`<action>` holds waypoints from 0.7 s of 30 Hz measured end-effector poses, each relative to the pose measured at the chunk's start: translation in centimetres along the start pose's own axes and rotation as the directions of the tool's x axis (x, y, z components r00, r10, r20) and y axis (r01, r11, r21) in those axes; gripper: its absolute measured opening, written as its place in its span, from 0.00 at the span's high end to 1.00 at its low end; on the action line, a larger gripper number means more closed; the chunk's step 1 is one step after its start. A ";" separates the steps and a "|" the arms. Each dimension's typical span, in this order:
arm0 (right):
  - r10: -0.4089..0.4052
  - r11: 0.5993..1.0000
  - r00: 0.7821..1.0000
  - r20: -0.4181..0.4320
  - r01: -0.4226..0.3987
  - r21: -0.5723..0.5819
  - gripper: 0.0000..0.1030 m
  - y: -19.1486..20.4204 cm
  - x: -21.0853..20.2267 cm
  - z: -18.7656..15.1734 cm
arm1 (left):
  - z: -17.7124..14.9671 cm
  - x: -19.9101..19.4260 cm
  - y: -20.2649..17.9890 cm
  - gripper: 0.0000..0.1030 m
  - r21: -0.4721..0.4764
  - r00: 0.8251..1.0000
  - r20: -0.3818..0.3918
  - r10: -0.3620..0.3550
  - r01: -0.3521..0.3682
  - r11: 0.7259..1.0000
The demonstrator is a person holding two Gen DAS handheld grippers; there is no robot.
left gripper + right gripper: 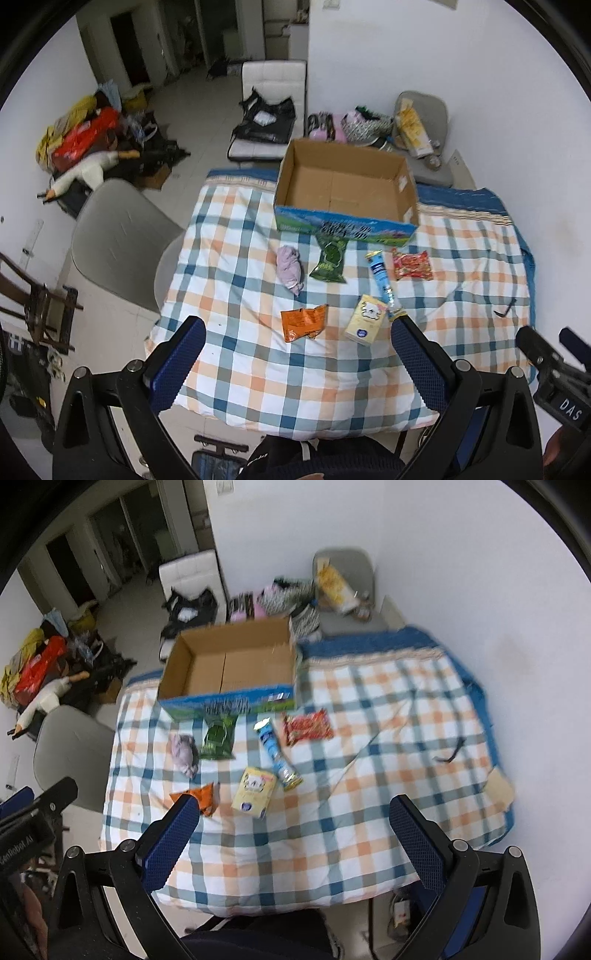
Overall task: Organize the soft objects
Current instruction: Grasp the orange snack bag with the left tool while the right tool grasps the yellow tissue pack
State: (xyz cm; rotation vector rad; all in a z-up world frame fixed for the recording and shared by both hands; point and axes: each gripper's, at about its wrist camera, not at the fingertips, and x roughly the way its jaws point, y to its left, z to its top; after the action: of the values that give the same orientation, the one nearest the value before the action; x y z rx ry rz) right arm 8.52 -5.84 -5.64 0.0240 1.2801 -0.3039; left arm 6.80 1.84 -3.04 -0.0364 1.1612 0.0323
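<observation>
An empty cardboard box (347, 184) (229, 664) stands at the far side of the checked tablecloth (258, 369) (369, 812). In front of it lie a crumpled lilac cloth (290, 269) (183, 754), a green packet (330, 257) (218, 737), a blue tube packet (384, 284) (277, 755), a red packet (412, 265) (307, 726), an orange packet (303, 323) (201, 796) and a pale yellow packet (365, 320) (255, 788). My left gripper (297, 328) and right gripper (295, 808) both hover open above the near part of the table, holding nothing.
A grey chair (118, 240) (70, 753) stands left of the table, another grey chair (424, 125) with clutter behind it. A small dark strap (504, 310) (452, 751) lies on the cloth at right. A white wall runs along the right.
</observation>
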 end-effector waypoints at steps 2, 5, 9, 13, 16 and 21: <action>0.004 1.000 0.999 -0.043 -0.004 -0.003 0.00 0.5 3.3 0.5 | 0.1 3.5 0.4 0.00 -0.003 0.999 -0.033 0.015 -0.015 1.000; 0.011 1.000 0.992 -0.126 -0.012 -0.007 0.00 1.3 9.0 0.8 | 0.7 8.4 0.9 0.00 -0.004 0.995 -0.098 0.033 -0.034 0.999; 0.037 0.999 0.966 -0.257 -0.039 -0.002 0.00 2.5 18.2 0.6 | 0.9 14.9 1.5 0.00 -0.001 0.979 -0.199 0.038 -0.039 0.999; 0.052 0.999 0.931 -0.361 -0.050 0.016 0.00 3.8 26.1 -0.2 | 0.1 21.7 2.1 0.00 0.013 0.948 -0.318 0.035 -0.033 0.999; 0.057 0.998 0.901 -0.430 -0.051 0.024 0.00 4.6 31.1 -0.9 | -0.8 26.3 2.6 0.00 0.004 0.914 -0.405 0.021 -0.021 1.000; 0.095 0.995 0.872 -0.479 -0.070 0.070 0.00 5.0 36.0 -2.1 | -2.5 32.0 3.5 0.00 -0.089 0.832 -0.555 0.001 -0.061 0.994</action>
State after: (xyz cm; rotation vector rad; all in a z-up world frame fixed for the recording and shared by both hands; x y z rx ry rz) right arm 16.81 -8.26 -41.03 0.2093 1.7645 -0.2640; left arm 17.09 5.41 -33.42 -0.1259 1.7469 0.1177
